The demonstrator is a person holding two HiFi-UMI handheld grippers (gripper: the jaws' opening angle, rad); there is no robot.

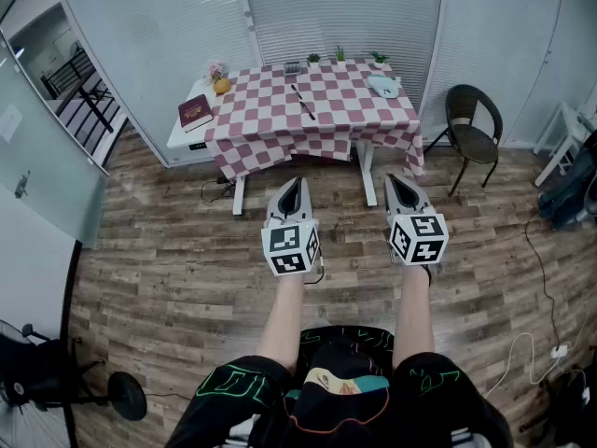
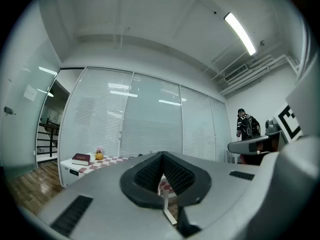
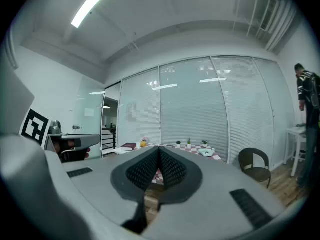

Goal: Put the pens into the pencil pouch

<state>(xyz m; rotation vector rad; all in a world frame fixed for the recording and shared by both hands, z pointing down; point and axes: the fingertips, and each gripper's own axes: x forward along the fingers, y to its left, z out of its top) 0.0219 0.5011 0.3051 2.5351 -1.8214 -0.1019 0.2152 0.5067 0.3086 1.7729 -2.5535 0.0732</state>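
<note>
Tablecloth (image 1: 347, 110) — red-and-white checks.

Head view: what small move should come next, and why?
Probably step forward toward the checkered table: the left gripper and right gripper are shut, empty and over the wooden floor, with the dark pen lying far ahead on it.

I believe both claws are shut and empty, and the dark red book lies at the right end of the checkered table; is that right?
Not quite. The head view shows the dark red book at the left end of the checkered table, not the right. The rest holds: the left claw and the right claw are both shut and empty.
</note>
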